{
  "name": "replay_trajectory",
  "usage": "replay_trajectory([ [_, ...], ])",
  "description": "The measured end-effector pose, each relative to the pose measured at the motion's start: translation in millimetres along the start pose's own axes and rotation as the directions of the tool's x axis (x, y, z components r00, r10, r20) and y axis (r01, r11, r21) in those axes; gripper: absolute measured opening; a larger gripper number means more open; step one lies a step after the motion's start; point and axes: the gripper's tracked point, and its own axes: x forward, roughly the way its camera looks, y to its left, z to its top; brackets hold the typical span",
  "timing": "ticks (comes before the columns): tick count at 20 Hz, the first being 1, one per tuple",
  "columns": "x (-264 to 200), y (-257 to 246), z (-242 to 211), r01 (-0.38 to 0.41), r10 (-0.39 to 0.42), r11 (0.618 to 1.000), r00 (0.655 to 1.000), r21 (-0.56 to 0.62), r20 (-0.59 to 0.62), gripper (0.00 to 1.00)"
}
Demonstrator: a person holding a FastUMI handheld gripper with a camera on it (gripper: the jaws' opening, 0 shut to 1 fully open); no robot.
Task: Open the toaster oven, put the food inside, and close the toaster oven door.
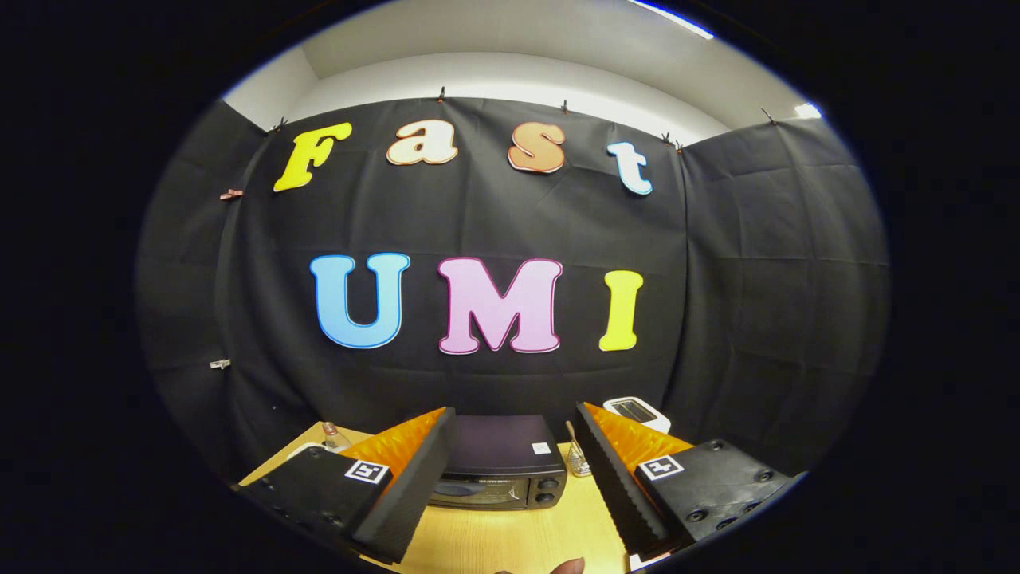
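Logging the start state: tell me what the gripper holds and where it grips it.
Nothing is held. The gripper is open, fingers spread apart, with the closed toaster oven on the table beyond them, untouched.

Claw (514, 478) — square markers, ridged pads, screws.

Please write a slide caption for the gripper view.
Open tool held above the table, closed toaster oven beyond its fingers.

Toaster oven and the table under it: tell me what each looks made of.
Toaster oven: seemingly painted or coated metal, a dark, smooth top with a soft sheen; its door looks like glossy glass, closed. Table: pale wood or wood-look laminate, with faint grain and a matte finish. The open claw holds nothing, the oven just beyond its fingers.
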Motion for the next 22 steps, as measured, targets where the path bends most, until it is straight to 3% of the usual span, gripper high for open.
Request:
replay_trajectory([
  [7,66.7,53.6,-101.4,-0.056,0.06,0.998,0.982,0.025,-0.178,0.98],
  [14,129.0,83.0,-214.5,-0.058,0.065,0.998,0.927,0.031,-0.369,0.99],
  [20,142.8,90.9,-270.3,-0.018,0.033,0.999,0.882,0.035,-0.471,0.98],
  [22,151.0,91.0,-265.8,-0.019,0.017,1.0,0.897,-0.002,-0.441,0.99],
])
